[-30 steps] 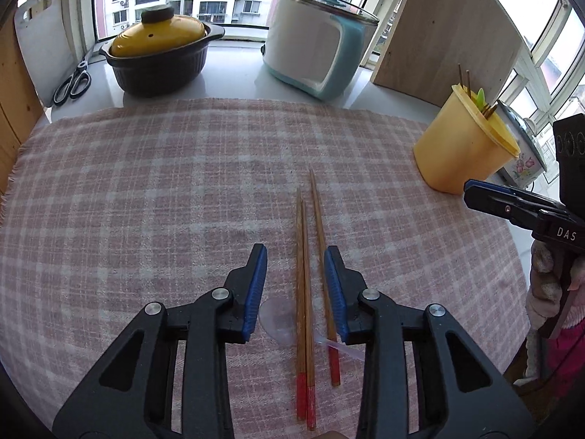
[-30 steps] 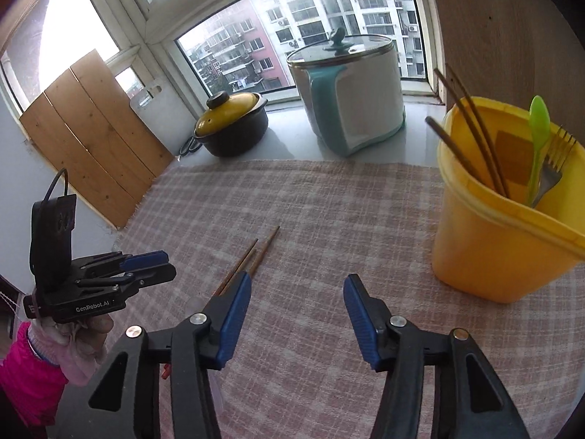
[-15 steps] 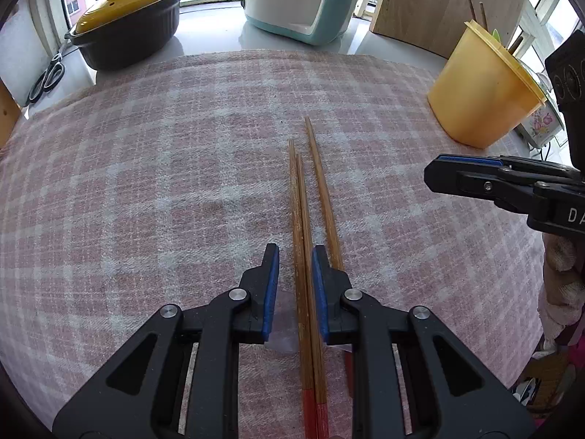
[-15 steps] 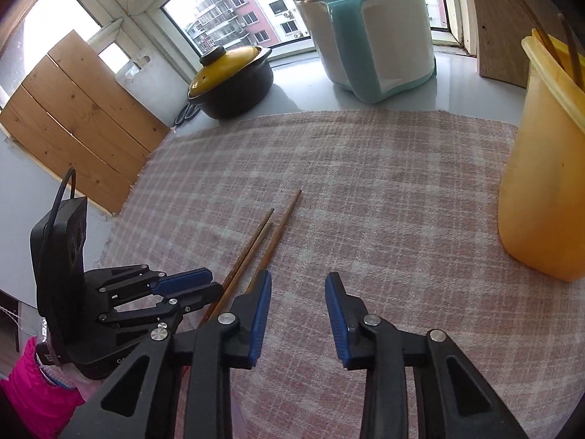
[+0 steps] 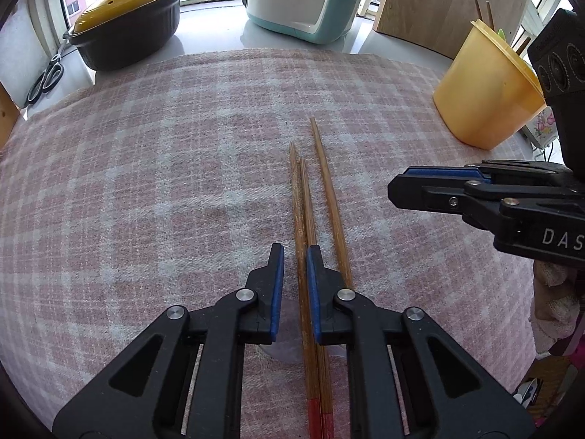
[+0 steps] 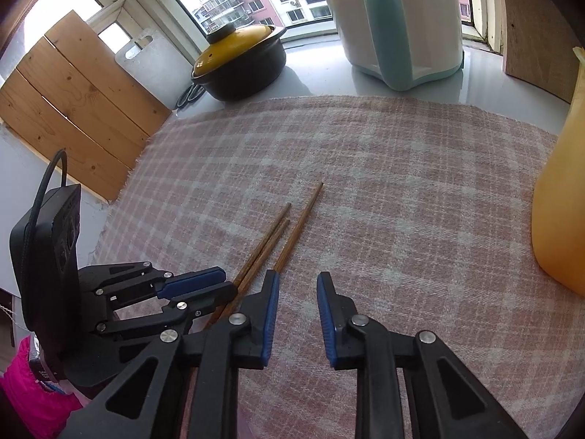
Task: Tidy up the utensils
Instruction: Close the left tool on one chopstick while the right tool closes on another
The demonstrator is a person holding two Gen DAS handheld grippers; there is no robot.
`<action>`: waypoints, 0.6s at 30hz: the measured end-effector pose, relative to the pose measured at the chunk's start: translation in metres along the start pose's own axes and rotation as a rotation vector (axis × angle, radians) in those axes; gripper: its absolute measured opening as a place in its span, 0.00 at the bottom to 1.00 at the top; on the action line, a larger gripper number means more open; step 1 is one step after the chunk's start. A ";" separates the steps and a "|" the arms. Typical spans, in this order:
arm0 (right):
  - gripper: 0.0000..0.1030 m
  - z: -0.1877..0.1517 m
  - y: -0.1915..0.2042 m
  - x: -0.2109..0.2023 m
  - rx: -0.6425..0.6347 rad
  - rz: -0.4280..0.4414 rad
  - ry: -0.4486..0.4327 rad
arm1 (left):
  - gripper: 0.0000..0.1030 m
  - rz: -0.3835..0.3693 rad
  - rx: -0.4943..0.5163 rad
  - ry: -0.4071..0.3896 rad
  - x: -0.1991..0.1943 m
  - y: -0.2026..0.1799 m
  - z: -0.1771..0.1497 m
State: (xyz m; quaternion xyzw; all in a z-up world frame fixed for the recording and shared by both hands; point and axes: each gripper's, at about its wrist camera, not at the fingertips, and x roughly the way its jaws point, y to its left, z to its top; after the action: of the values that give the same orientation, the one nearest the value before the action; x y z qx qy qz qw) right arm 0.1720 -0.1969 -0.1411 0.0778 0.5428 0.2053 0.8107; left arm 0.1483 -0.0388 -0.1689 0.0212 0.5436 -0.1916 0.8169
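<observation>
The left gripper point(image 5: 292, 285) sits low over the pink-and-white checked cloth point(image 5: 146, 183) that covers the surface, its blue-padded jaws drawn nearly together around two long brown wooden chopsticks with red ends point(image 5: 303, 241). A sliver of gap shows on the left side, so I judge the pinch as closing, not yet firm. A third matching brown chopstick point(image 5: 329, 190) lies just beside the right jaw, outside it, angled slightly away.

The right gripper point(image 6: 298, 314) hovers with its jaws spread and nothing between them, near the pair but not touching.

The step in hand looks like picking up the pair to carry it to the yellow plastic utensil cup point(image 5: 482, 95), which stands well apart at the far right and already holds sticks. To do it well, the jaws should finish closing squarely on both sticks so neither rolls out, and the right jaw should stay clear of the third stick. A grip near the red ends leaves a long free length, so the tips may droop or splay; lift level and slowly.
</observation>
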 end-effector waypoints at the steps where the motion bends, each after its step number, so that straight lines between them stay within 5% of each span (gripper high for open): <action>1: 0.20 0.001 0.000 0.002 0.002 0.002 0.005 | 0.10 -0.002 -0.001 0.002 0.000 0.000 0.001; 18: 0.16 0.019 0.011 0.045 0.056 0.000 0.088 | 0.05 0.014 -0.052 -0.002 0.005 0.016 0.004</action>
State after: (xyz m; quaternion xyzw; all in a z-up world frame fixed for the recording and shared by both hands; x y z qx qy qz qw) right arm 0.2009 -0.1665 -0.1676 0.0914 0.5834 0.1932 0.7835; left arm 0.1589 -0.0268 -0.1747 0.0034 0.5473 -0.1716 0.8192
